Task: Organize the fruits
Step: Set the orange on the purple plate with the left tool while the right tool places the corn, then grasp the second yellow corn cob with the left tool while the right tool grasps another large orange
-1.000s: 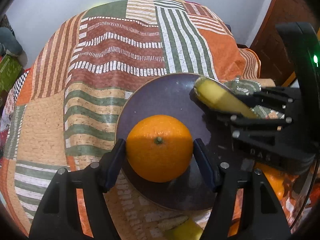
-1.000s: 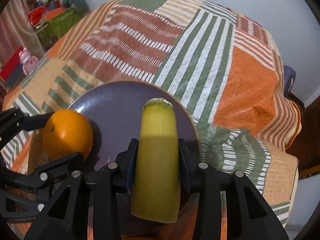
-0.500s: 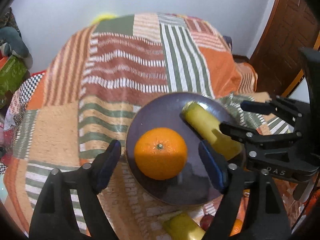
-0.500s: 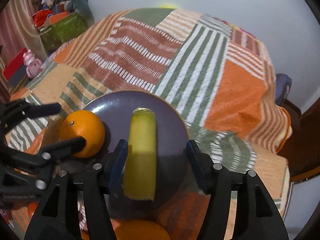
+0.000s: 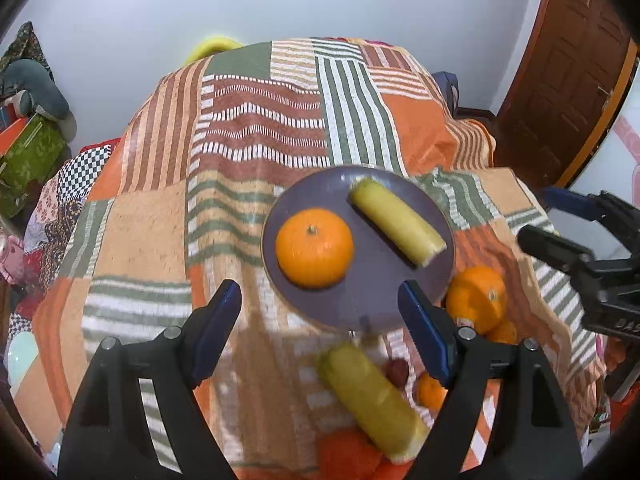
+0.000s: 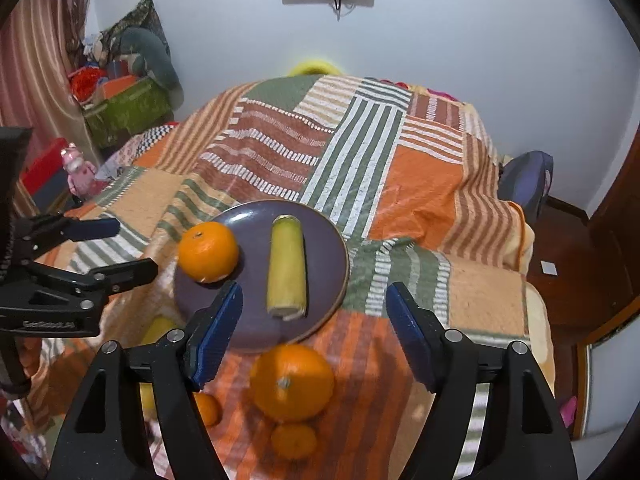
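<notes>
The left gripper (image 5: 320, 332) is wide open and holds nothing, and right under it, off the plate (image 5: 360, 308), lies a yellow piece (image 5: 372, 398) with its long side slanting down to the right. The right gripper (image 6: 314, 336) is wide open and empty too, with a big orange (image 6: 292, 382) just below it. Farther off, the plate holds an orange and a yellow piece.
</notes>
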The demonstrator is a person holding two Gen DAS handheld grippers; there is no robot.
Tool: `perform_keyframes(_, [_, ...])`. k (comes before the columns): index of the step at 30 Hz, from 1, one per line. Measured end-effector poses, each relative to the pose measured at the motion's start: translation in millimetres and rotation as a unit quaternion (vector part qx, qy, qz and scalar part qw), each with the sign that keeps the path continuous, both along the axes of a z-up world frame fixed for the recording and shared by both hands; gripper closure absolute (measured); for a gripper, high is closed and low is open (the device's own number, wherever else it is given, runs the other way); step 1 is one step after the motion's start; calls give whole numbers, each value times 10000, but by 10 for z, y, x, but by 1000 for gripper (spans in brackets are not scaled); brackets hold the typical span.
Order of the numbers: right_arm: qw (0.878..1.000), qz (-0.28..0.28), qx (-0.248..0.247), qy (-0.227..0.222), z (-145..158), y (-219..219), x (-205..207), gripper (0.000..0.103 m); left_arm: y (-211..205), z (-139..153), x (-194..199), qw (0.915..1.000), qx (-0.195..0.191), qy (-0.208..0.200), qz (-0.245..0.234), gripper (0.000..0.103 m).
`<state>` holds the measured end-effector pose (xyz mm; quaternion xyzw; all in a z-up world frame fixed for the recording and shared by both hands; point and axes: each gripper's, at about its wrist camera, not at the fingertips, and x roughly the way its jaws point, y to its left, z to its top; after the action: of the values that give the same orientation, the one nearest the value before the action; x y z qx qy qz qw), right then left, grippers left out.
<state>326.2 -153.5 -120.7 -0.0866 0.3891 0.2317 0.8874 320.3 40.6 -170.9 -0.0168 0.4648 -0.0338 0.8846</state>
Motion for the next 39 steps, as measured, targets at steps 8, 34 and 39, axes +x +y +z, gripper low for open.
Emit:
perform_keyframes(8, [9999, -104, 112, -64, -116, -131, -336, 19, -60, -205, -334, 9998, -110, 157, 111, 22])
perform_keyframes(34, [9970, -169, -107, 750, -869, -28, -164, 19, -145, -686, -328, 9960, -422, 790, 57, 14])
perform_keyframes(39, [9969, -124, -18, 782, -907, -12, -141, 20, -164, -692, -333, 9962, -492, 722, -39, 28])
